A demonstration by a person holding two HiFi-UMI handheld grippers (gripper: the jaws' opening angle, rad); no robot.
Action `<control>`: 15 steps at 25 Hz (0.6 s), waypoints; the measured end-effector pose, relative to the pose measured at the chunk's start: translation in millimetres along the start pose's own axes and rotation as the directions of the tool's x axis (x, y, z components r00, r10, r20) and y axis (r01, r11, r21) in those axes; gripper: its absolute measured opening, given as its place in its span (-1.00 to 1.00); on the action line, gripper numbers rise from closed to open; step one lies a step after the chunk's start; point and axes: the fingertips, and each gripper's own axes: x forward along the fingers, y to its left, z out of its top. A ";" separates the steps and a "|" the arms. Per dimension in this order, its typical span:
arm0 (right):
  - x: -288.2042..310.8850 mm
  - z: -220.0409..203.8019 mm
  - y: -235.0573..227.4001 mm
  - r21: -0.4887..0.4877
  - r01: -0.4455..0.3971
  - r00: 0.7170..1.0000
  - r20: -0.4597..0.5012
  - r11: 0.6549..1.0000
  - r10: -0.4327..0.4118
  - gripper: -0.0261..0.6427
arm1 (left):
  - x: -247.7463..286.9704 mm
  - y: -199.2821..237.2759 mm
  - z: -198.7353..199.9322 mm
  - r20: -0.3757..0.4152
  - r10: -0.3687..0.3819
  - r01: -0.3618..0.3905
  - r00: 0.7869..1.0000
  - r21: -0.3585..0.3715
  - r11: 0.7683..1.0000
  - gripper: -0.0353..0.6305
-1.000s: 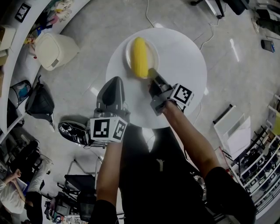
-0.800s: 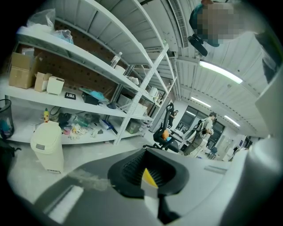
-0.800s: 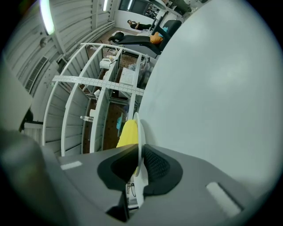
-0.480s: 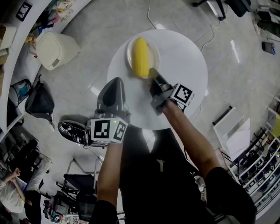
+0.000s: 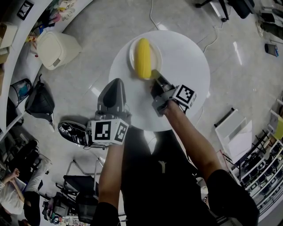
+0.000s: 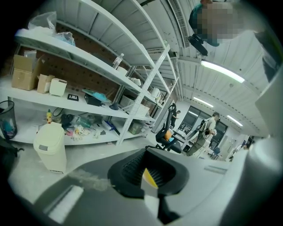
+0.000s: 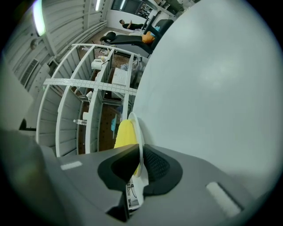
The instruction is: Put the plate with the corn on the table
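A white plate (image 5: pixel 131 53) with a yellow corn cob (image 5: pixel 142 57) on it lies on the far left part of the round white table (image 5: pixel 181 57). My right gripper (image 5: pixel 154 75) is shut on the plate's near rim. In the right gripper view the thin rim (image 7: pixel 140 132) runs between the dark pads, the corn (image 7: pixel 124 132) stands just behind it and the table top (image 7: pixel 212 88) fills the right side. My left gripper (image 5: pixel 116 86) hovers at the table's left edge, apart from the plate. Its jaws (image 6: pixel 149 178) stand together with nothing held.
A cream lidded bin (image 5: pixel 55 50) stands on the floor at the left, below curved shelving (image 5: pixel 17 26). A black bag (image 5: pixel 40 101) and a shoe (image 5: pixel 73 132) lie nearer. A cable (image 5: pixel 152 13) runs behind the table. White racks (image 5: pixel 236 128) stand at the right.
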 end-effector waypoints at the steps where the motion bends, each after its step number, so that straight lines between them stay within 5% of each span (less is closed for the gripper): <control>1: -0.3 -0.1 -0.7 0.009 0.009 1.000 0.002 1.000 -0.009 -0.81 | -0.2 -0.7 -0.2 -0.001 -0.001 0.001 1.000 0.000 1.000 -0.88; 15: -0.7 -0.1 2.6 0.053 0.041 0.999 0.002 0.998 -0.041 -0.68 | 1.7 -8.4 -5.0 -0.006 -0.009 0.009 1.000 0.002 1.000 -0.88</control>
